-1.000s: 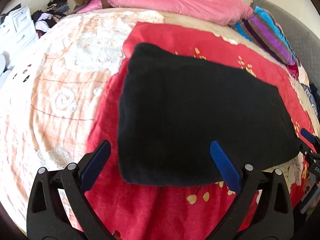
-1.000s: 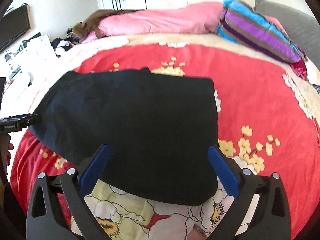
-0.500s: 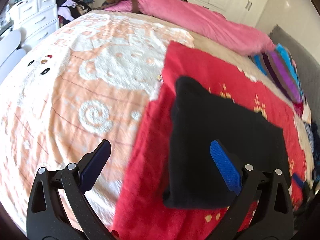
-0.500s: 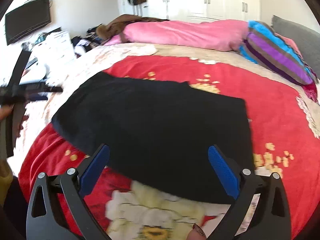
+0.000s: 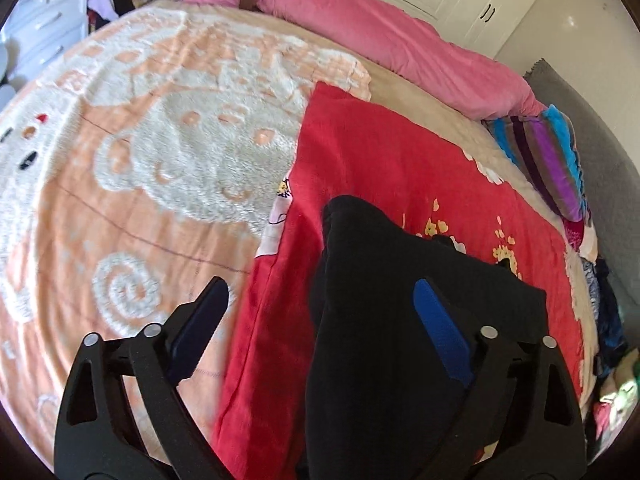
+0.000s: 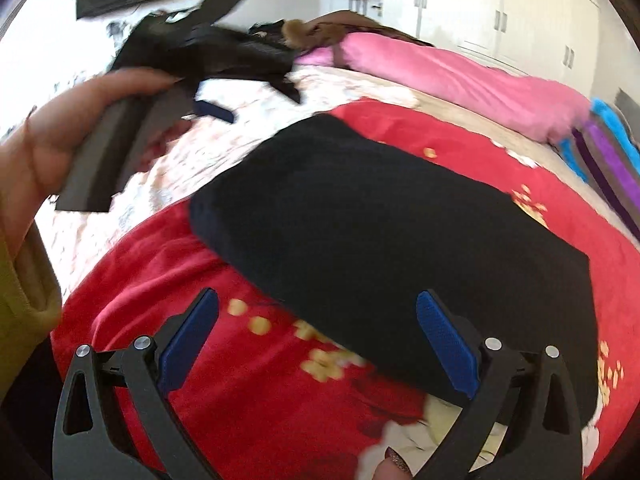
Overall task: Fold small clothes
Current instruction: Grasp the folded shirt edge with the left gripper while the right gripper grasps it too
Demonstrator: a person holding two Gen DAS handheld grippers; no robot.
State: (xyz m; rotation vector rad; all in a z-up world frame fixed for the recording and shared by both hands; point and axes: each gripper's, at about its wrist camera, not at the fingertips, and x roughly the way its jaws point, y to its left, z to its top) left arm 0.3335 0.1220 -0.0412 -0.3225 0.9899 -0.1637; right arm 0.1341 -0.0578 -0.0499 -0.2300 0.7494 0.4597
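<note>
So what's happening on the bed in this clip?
A person is folding clothes with a handheld tool in each hand. A black garment lies folded on the red blanket. Neither tool holds it: the right tool hovers open at its near edge, and the left tool, off its side, is closing on nothing.

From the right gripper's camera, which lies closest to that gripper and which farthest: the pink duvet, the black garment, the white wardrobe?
1. black garment, just ahead on the red blanket
2. pink duvet, across the bed's far side
3. white wardrobe, against the back wall

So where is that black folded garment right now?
The black folded garment lies on the red floral blanket, between the peach blanket and the striped pillow.
</note>
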